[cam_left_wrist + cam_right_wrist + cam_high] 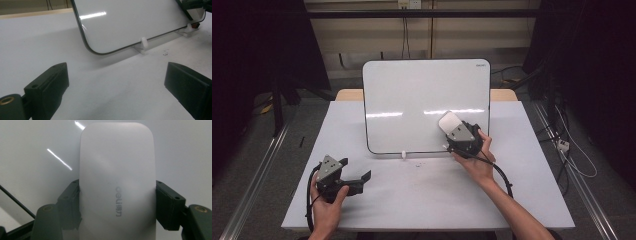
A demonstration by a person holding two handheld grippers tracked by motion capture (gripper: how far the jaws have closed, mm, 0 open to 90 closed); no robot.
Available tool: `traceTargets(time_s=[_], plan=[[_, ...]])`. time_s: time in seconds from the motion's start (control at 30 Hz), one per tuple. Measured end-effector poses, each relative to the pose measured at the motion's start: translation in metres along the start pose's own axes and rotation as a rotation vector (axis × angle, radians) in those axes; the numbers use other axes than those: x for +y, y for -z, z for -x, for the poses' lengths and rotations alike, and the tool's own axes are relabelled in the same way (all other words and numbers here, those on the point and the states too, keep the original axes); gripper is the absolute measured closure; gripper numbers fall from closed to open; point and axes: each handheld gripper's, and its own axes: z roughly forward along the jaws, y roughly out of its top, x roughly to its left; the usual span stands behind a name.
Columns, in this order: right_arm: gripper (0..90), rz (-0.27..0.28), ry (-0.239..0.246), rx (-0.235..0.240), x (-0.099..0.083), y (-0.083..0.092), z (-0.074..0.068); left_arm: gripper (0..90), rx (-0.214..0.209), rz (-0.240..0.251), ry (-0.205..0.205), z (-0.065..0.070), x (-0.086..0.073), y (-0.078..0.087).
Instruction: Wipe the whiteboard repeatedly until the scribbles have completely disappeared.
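High view: a white tabletop (422, 200) carries a whiteboard (412, 100) propped upright on small white feet, leaning back away from the person. The right gripper (451, 126), held in the person's right hand (477, 160), is pressed toward the lower right part of the whiteboard, and a white eraser (450, 121) sticks out from its jaws against the board face. The left gripper (362, 179), held in the left hand (326, 207), lies low on the tabletop, well in front of the whiteboard's lower left corner and apart from it. The board face looks clean from here; a few dark specks lie on the tabletop just in front of the whiteboard's bottom edge

Left gripper view: the left gripper (116, 82) has its jaws spread wide with nothing between them, only bare tabletop (37, 45). The whiteboard (130, 22) stands beyond, its rounded corner and one white foot plain to see, its surface unmarked

Right gripper view: the right gripper (117, 205) has its jaws clamped on both long sides of the eraser (117, 177), which bears a grey printed logo; the whiteboard (32, 150) sits directly behind the eraser, blank

Judged from this, the eraser is picked up and brought to the board, and wiping looks under way or nearly finished, since no writing is visible; setting the eraser back down is left
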Motion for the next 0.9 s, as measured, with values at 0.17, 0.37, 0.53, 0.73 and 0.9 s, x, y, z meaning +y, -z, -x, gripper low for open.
traceTargets(time_s=[0.17,0.37,0.53,0.73,0.9], plan=[[31.7,-0.007,-0.026,-0.009,-0.004,0.001,0.012,5.4,-0.001,0.003,0.002,0.0,0.0,0.0],[31.7,-0.018,-0.073,-0.026,-0.009,0.003,0.028,5.4,-0.001,0.001,0.002,0.0,0.0,0.0],[31.7,-0.02,-0.118,-0.046,-0.013,0.004,0.046,5.4,0.0,-0.004,-0.004,0.0,0.0,0.0],[31.7,-0.024,-0.186,-0.076,-0.013,0.004,0.069,5.4,0.004,-0.004,-0.001,0.0,0.0,-0.001],[31.7,-0.027,-0.183,-0.091,-0.01,0.005,0.063,5.4,0.002,-0.006,-0.004,0.001,0.0,-0.002]])
